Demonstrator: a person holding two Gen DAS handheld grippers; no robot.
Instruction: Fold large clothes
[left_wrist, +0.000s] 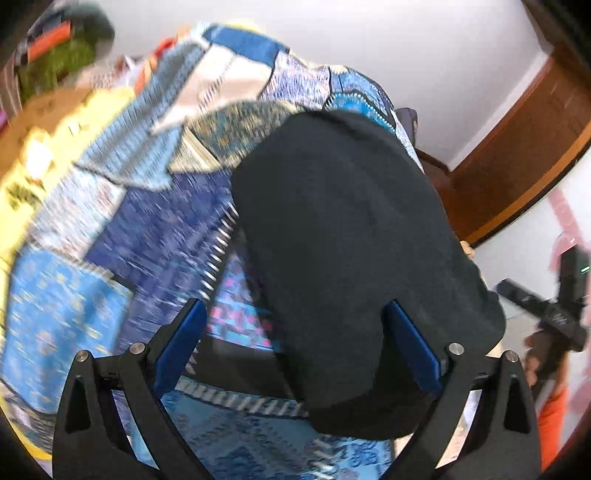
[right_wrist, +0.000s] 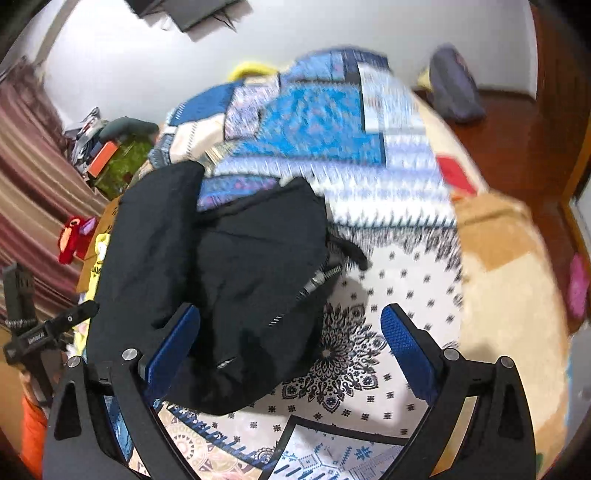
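Left gripper (left_wrist: 295, 343) and right gripper (right_wrist: 291, 350) both gape wide, holding nothing. Jacket (right_wrist: 221, 280), centre frame, lies bunched on quilt (right_wrist: 332, 147); grabbing now risks pinching several layers.

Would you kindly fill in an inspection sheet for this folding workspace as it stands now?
Surface: patchwork bedspread, blue and white, covers the bed.
Job's things: black jacket lies bunched on the bedspread, zipper showing.
Clutter: cardboard box at the bed edge; red toy and green bag beside the bed.
Grippers: left claw open over the jacket; right claw open, empty.
Cables: nothing seen.
Surroundings: white wall, striped curtain, wooden door frame.
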